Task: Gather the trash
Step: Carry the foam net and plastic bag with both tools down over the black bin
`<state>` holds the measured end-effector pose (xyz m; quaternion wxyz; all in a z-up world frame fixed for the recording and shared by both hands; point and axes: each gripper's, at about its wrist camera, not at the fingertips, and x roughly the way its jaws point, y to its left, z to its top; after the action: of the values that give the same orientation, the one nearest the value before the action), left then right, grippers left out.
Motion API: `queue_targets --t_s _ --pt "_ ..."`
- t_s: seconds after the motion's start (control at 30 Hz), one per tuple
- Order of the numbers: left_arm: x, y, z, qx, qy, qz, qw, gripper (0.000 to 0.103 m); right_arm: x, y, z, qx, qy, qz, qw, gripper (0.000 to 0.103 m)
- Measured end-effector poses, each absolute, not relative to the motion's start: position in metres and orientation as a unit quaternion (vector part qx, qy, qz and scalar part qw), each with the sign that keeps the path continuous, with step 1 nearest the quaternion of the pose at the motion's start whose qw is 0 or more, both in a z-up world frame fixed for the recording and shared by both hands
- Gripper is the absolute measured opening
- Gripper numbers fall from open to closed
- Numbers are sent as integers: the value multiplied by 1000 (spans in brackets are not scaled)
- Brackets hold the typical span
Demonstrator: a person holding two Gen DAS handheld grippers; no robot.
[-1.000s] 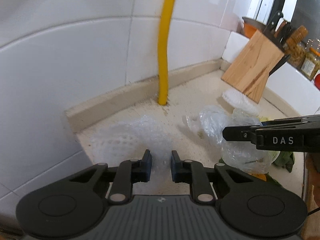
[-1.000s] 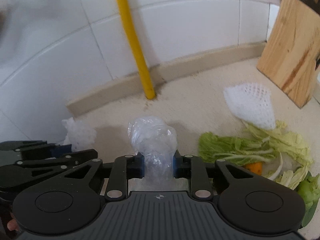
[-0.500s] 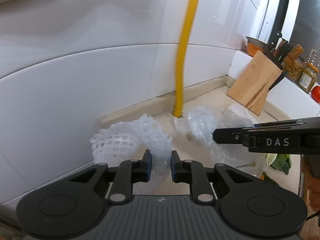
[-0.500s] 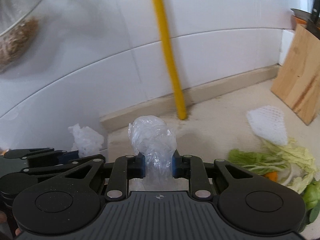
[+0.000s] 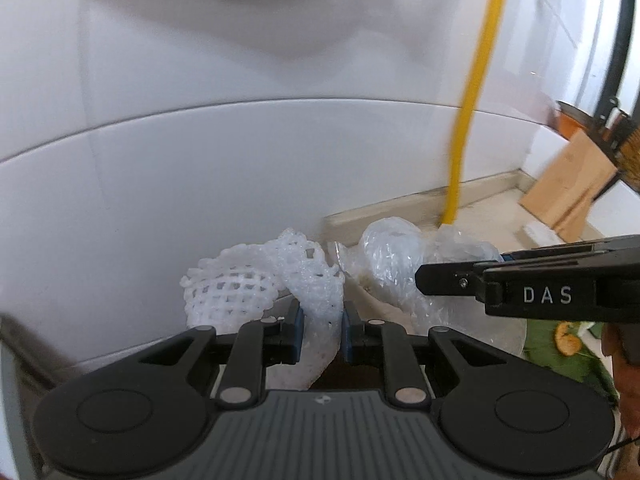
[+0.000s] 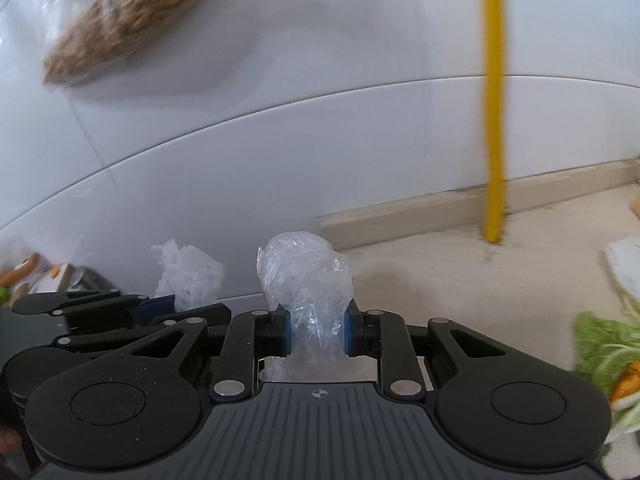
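Pinching a white foam net (image 5: pixel 276 280), the left gripper (image 5: pixel 320 332) tilts down toward the tiled wall, jaws narrow on the net's twisted neck; its meshed length spreads up and leftward, off the worktop (image 5: pixel 496 208). The right gripper (image 5: pixel 460 276) reaches in level from the right edge with crumpled clear plastic (image 5: pixel 392 256).

From the right wrist, the right gripper (image 6: pixel 316 332) clamps the plastic wad (image 6: pixel 304 280), upright, near the worktop's (image 6: pixel 480 280) left end, vegetable scraps (image 6: pixel 600 344) at right. The left gripper (image 6: pixel 160 304) holds the net (image 6: pixel 188 272) alongside.

white foam net (image 5: pixel 256 280), clear plastic bag (image 6: pixel 308 280), yellow pipe (image 6: pixel 493 120), perhaps beige counter (image 6: pixel 460 276)
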<state>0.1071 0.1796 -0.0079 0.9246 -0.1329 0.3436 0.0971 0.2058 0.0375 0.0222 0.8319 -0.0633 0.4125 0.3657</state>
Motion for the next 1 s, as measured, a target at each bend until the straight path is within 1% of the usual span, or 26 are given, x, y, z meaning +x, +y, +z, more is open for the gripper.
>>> queue_targets --t_s 0.17,0.3,0.57,0.67,1.0 --pt "95 198 -24 -141 353 134 915 13 194 68 10 -77 420 386 818 28" --pt "90 210 -42 -166 366 156 902 13 190 87 -8 -77 438 391 806 28" --pt "87 217 -84 -205 392 187 877 14 171 112 -43 -93 473 392 784 28" --pt "89 218 -98 -213 403 196 868 14 171 117 -62 -94 491 385 775 28" --pt "106 224 -143 -232 435 219 842 14 171 125 -100 -106 526 371 758 28"
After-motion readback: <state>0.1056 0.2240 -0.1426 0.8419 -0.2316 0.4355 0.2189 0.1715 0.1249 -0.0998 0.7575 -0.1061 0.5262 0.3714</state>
